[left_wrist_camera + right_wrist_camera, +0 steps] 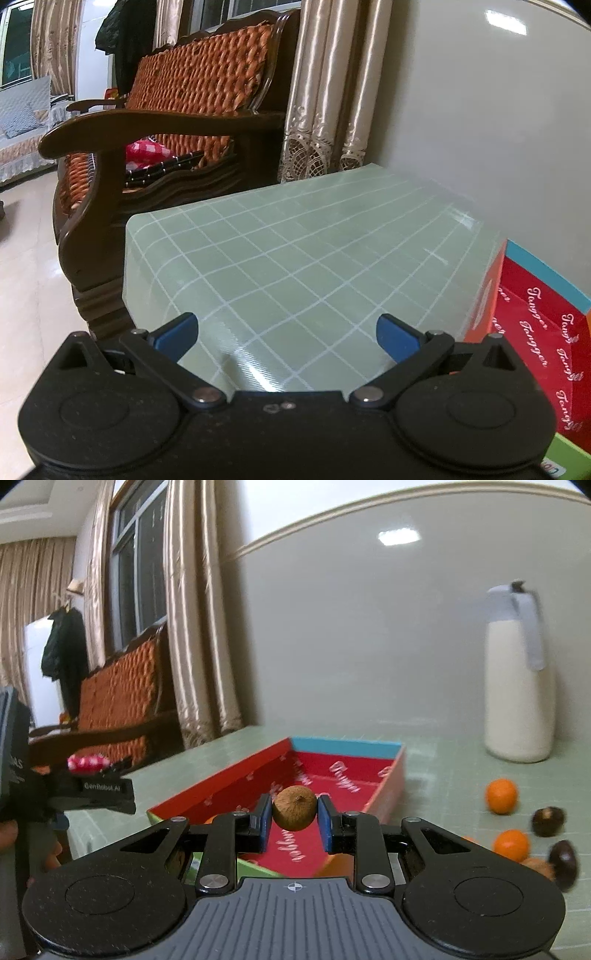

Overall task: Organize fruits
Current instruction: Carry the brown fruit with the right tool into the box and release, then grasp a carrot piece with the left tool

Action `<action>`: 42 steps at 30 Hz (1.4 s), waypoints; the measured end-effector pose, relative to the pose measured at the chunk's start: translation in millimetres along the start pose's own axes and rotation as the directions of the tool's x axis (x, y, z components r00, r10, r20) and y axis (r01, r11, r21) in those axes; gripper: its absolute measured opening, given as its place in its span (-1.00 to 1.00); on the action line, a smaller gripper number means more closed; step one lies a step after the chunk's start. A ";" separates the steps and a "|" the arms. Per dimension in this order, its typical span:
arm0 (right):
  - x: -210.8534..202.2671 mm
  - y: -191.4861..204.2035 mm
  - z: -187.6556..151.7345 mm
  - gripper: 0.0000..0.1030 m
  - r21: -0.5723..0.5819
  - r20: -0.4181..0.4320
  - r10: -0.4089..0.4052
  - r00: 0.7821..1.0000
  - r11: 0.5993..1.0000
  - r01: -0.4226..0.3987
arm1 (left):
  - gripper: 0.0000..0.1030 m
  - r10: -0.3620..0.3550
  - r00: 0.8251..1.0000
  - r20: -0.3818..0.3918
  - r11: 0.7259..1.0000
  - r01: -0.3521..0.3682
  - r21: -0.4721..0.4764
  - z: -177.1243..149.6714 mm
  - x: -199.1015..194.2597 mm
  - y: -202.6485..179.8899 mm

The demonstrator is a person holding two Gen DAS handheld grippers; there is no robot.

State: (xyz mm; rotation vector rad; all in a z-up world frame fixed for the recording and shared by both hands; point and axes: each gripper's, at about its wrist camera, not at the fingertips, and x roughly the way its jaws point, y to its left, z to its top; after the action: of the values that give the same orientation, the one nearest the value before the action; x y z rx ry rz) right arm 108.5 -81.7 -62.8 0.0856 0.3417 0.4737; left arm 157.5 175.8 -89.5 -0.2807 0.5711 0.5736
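Ahead of my left claw (287,338) the green counter (295,251) lies bare to the wall. The red box (314,771) sits open-topped under my right claw (294,818); right of it, oranges (501,796), dark fruits (548,821) and a white jug (519,686) crowd the counter.

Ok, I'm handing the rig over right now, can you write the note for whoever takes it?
Right gripper: shut on a brown round fruit, held in front of the red box.
Left gripper: open, nothing between its fingers, over the green checked tablecloth.
On the table right of the box: two oranges and two dark fruits, all loose. A white jug stands behind them.
Done: one fruit picked up.
Left: set it in the box, then collect the loose fruits.
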 end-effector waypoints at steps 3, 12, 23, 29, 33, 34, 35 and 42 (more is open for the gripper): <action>8.5 1.1 -3.6 -0.48 0.010 -0.022 0.007 1.000 1.000 -0.007 | 0.89 0.008 1.000 0.001 1.000 -0.008 0.005 0.2 1.5 1.5; 14.0 7.6 -6.3 -0.28 -0.011 -0.035 0.035 0.999 0.999 -0.036 | 0.88 0.010 1.000 0.002 1.000 -0.010 0.013 0.1 1.8 0.9; -34.2 -9.5 9.0 0.83 0.018 0.234 -0.097 0.967 0.995 0.096 | 0.89 0.009 0.999 0.046 0.999 -0.010 0.036 -1.1 -5.0 -5.7; -57.3 -39.8 9.8 1.00 0.083 0.285 -0.307 0.908 0.952 0.296 | 0.89 -0.037 0.991 0.131 0.995 0.024 0.100 -5.3 -22.6 -23.7; -68.5 -61.7 6.4 1.00 0.130 0.268 -0.442 0.856 0.897 0.423 | 0.89 -0.097 0.972 0.214 0.984 0.060 0.170 -12.1 -41.4 -42.1; -69.5 -67.0 5.0 1.00 0.140 0.260 -0.472 0.842 0.881 0.451 | 0.89 -0.116 0.967 0.229 0.979 0.073 0.189 -14.4 -45.6 -47.2; -72.6 -71.4 3.4 1.00 0.150 0.253 -0.506 0.825 0.863 0.483 | 0.89 -0.132 0.963 0.236 0.975 0.084 0.203 -15.8 -48.3 -52.0; -91.6 -103.4 -6.2 1.00 0.183 0.192 -0.672 0.716 0.741 0.646 | 0.89 -0.281 0.899 0.335 0.939 0.186 0.289 -33.7 -81.7 -84.4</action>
State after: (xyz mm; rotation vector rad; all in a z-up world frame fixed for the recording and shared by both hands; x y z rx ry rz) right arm 74.7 -215.7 -57.4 0.1141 0.1300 -0.2789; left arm 135.6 58.9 -61.5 0.0039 0.2297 0.3012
